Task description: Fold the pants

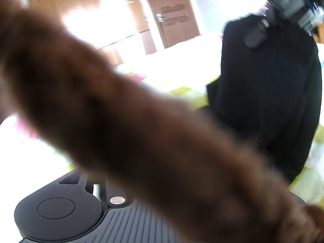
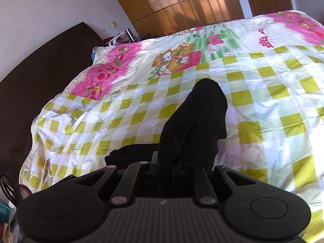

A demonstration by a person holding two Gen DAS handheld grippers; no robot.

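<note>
My right gripper (image 2: 164, 168) is clenched on the black pants (image 2: 194, 125), which rise from my jaws and drape over the checked bedspread (image 2: 273, 85). My left gripper (image 1: 113, 192) is blocked by blurred brown fabric (image 1: 131, 125); I cannot tell its state.

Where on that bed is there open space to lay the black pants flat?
Bare checked sheet lies right of the hanging pants, up to the pink mushroom border, and left toward the dark headboard. It is crowded near the right gripper, where cloth bunches.
</note>
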